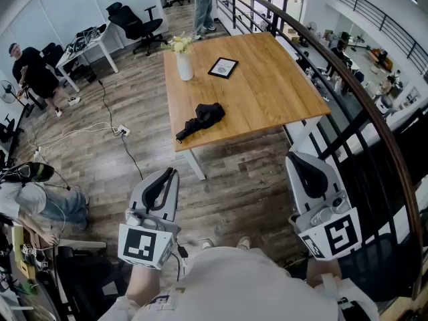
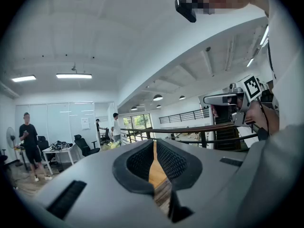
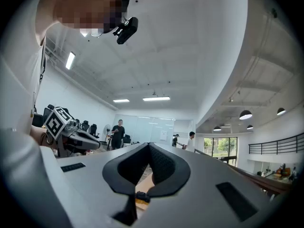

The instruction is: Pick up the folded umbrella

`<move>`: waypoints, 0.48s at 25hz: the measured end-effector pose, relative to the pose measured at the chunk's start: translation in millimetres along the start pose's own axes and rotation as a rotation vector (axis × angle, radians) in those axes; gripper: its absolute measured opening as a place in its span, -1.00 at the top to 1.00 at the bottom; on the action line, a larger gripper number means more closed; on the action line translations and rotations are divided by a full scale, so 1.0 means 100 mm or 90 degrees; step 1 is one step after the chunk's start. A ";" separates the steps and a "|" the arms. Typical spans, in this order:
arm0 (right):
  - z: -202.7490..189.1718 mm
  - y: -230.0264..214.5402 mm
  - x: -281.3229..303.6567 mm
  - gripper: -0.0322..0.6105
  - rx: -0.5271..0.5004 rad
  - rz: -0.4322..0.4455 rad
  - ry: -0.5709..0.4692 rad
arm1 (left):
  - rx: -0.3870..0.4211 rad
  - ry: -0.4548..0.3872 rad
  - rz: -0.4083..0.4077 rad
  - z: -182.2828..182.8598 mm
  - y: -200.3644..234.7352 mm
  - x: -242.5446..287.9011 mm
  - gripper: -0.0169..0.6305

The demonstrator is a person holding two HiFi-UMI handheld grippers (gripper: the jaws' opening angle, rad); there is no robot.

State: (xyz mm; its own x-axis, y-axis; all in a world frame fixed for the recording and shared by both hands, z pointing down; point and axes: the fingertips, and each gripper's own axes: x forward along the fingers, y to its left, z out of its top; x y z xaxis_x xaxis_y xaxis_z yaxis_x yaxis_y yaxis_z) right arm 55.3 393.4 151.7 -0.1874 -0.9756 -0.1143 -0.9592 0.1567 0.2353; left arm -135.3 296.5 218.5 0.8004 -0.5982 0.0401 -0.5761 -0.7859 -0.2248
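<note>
The folded umbrella [image 1: 200, 120] is black and lies near the front left edge of the wooden table [image 1: 267, 92], its handle toward the table's corner. Both grippers are held low over the floor, well short of the table and apart from the umbrella. My left gripper [image 1: 172, 172] points toward the table's near corner, its jaws together and nothing between them. My right gripper [image 1: 297, 158] is by the railing, also shut and empty. In the left gripper view the jaws [image 2: 154, 144] frame a sliver of tabletop. The right gripper view shows closed jaws [image 3: 149, 145].
A white vase of flowers [image 1: 184, 62] and a dark framed tablet [image 1: 223, 67] stand on the table's far half. A curved railing [image 1: 374, 112] runs along the right. Cables and a power strip [image 1: 122, 131] lie on the floor at left. People stand beyond the table and by the desks.
</note>
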 end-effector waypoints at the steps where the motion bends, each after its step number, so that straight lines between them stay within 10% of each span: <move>1: -0.01 0.00 0.00 0.81 0.003 0.002 0.000 | -0.008 0.004 0.003 -0.03 0.01 0.00 0.84; 12: -0.11 -0.08 -0.09 0.81 0.002 0.021 0.014 | -0.035 0.018 0.001 -0.05 -0.12 0.12 0.84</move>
State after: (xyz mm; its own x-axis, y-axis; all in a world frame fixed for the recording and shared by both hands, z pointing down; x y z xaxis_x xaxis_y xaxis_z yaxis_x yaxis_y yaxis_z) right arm 67.3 399.1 161.4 -0.2141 -0.9731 -0.0850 -0.9533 0.1891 0.2355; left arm -120.0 298.0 227.0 0.7952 -0.6025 0.0674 -0.5856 -0.7922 -0.1717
